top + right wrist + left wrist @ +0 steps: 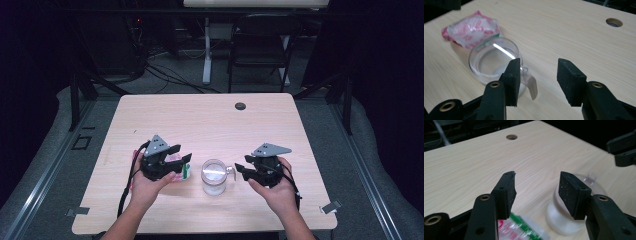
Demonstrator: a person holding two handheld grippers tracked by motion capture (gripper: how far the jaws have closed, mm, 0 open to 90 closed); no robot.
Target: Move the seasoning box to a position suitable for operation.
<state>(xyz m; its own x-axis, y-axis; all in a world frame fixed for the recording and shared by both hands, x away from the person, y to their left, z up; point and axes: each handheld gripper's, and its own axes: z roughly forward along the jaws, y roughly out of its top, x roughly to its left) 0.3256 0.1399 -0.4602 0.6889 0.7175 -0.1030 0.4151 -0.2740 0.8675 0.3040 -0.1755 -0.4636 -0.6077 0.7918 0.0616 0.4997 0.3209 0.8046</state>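
So the clear glass mug (214,176) sits upright near the front middle of the worktop (210,120), mouth straight up and its handle (230,170) sticking out to the right, toward the right tongs (239,169), which are released and hold nothing. The left tongs (186,161) are released too, hovering over a red, white and green packet (471,28) lying just left of the mug. In the high view that packet is mostly hidden under the left tongs, and its print is too blurry to read.
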